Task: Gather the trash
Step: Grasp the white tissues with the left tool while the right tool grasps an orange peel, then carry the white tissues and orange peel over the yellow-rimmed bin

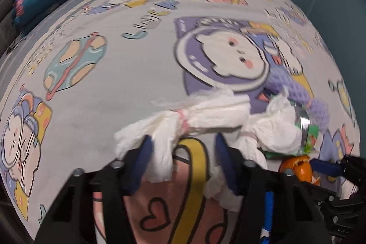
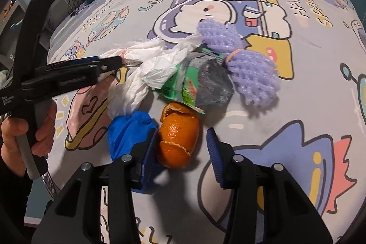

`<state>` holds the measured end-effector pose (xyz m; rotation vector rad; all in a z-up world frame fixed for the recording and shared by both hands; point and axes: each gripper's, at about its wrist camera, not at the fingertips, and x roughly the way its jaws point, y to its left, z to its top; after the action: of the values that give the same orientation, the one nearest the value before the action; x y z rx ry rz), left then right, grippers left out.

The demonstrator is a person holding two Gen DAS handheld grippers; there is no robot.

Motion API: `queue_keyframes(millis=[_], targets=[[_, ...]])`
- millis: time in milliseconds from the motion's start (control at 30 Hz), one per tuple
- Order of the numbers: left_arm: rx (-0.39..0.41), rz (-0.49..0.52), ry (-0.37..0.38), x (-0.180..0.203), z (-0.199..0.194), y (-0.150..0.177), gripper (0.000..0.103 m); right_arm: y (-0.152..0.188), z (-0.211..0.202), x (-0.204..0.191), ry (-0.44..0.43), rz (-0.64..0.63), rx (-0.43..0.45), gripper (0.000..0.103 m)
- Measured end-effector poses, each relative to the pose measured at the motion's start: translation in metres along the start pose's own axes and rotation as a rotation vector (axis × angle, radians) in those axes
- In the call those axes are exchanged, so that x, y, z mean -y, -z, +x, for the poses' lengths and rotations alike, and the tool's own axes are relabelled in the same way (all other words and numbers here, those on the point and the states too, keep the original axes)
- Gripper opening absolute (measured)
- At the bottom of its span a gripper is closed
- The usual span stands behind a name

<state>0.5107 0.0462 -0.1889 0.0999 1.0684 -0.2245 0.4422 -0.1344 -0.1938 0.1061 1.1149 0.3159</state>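
Tissue (image 1: 183, 120), twisted and banded, lies on the bed (image 1: 114, 88) with its long axis running left to right across our open left tongs (image 1: 183, 152), while our open right tongs (image 2: 181, 141) flank the orange peel (image 2: 178, 138).

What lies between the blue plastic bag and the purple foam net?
In the right wrist view, the orange peel and the green snack wrapper lie between the crumpled blue plastic bag and the purple foam fruit net.

Orange peel (image 2: 177, 138); blue bag (image 2: 128, 132); lilac foam net (image 2: 249, 61); cartoon-print sheet (image 2: 297, 106).
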Motion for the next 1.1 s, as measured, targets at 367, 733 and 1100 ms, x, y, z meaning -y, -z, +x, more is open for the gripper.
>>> queue_keyframes(millis=[367,733,1100], targets=[[-0.02,-0.053,0.021,-0.011,0.009,0.003,0.002,-0.003,0.004,-0.002,-0.01,0.022,0.0,0.03],[0.051,-0.129,0.055,-0.028,-0.025,0.007,0.001,0.01,-0.022,0.014,-0.015,0.087,0.034,0.026],[0.089,-0.196,0.078,-0.043,-0.072,0.034,0.001,0.035,-0.07,0.017,-0.032,0.109,0.094,0.026]])
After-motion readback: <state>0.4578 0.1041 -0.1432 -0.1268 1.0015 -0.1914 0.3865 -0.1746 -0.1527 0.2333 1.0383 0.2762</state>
